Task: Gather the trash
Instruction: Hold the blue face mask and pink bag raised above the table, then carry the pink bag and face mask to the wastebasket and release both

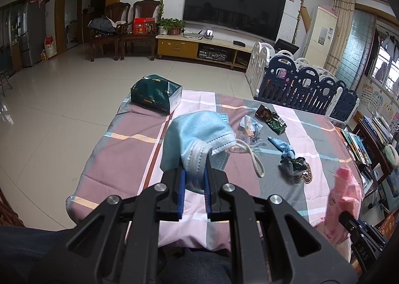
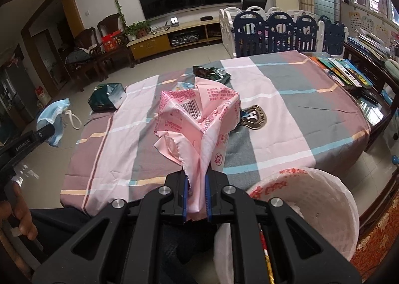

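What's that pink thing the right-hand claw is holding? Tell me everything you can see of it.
The pink wrapper is an empty, crumpled plastic package, pale pink with red print and a black barcode, one edge torn jagged. The right gripper pinches its lower end between blue-padded fingers, holding it up above the striped tablecloth, near a white-lined bin.

Glossy pink wrapper point(image 2: 199, 119) — matt cloth tablecloth point(image 2: 299, 114)

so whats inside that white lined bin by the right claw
Only the white liner with red print on its rim shows. The right claw, shut on the pink wrapper, covers the bin's opening, so its contents cannot be seen.
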Demonstrator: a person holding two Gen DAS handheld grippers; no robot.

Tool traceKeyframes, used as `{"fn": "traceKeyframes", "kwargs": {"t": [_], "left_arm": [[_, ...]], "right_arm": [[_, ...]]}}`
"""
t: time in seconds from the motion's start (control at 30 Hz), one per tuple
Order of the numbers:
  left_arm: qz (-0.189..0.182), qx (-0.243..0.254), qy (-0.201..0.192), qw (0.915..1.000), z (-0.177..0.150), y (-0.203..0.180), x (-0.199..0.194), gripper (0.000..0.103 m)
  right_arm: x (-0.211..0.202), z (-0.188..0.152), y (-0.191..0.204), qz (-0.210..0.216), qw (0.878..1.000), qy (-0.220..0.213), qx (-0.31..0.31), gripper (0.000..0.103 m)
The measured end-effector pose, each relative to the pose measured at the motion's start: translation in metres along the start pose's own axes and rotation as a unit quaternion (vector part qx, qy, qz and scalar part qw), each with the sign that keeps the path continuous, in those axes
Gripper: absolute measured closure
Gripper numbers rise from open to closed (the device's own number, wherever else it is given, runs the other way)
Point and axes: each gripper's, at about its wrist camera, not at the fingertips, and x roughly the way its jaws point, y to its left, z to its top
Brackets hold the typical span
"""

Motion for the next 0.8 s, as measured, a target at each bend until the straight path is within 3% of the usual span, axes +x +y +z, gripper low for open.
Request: {"fn": "traceKeyframes", "kwargs": {"t": [0.2,0.33,0.5,0.57,0.63,0.7,0.8], "left_arm": [[-0.004,0.009,0.006,0.9999,-0.002,-0.005,0.004,0.09],[-0.027,0.015,0.021,0.9993,-0.007,-0.013,0.01,0.09],[-0.023,0.033,0.03,0.9988,-0.014,-0.024,0.018,0.09],[-0.023,0.038,0.034,0.9985,-0.017,-0.027,0.021,0.09],[-0.026,0.043,0.039,0.998,-0.019,-0.031,0.024,0.09],[-0.039,0.044,0.046,0.9972,-0.022,-0.034,0.027,0.09],[-0.088,0.041,0.068,0.993,-0.028,-0.042,0.036,0.09]], "right_arm": [[0.001,-0.031,-0.061,-0.082,0.995,0.042,0.03,0.092],[0.014,-0.056,-0.094,-0.134,0.985,0.093,0.057,0.092],[0.029,-0.079,-0.118,-0.156,0.975,0.135,0.081,0.091],[0.036,-0.086,-0.122,-0.151,0.972,0.157,0.09,0.08],[0.04,-0.089,-0.122,-0.139,0.97,0.172,0.098,0.039],[0.03,-0.086,-0.125,-0.114,0.976,0.141,0.124,0.029],[0.004,-0.072,-0.132,-0.109,0.979,0.072,0.155,0.027]]}}
